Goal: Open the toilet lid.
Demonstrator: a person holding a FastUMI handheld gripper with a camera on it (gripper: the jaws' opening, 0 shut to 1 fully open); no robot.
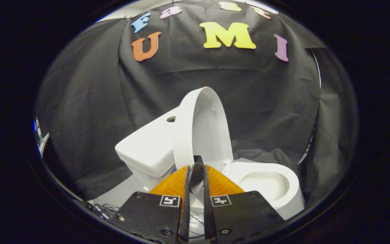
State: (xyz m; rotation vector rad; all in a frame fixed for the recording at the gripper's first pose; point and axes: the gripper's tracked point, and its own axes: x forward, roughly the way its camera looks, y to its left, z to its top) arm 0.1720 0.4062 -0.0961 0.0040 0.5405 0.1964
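Note:
The white toilet lid [206, 128] stands raised almost upright, leaning back toward the tank [146, 149]. Its inner face is turned toward the open bowl [266, 184]. My gripper [197, 168] sits at the lid's lower near rim. The fingers are close together, and a shadowed strip of that rim shows in the narrow gap between them, so both fingers appear to press on it. The bowl lies just beyond the fingers on their right side, and the tank lies beyond them on the left.
The black cloth wall hangs close behind and around the toilet. A round flush-button hole [171, 119] marks the tank's top. Pale floor [120, 195] with some thin cables [103, 208] shows beside the tank's base, left of my fingers.

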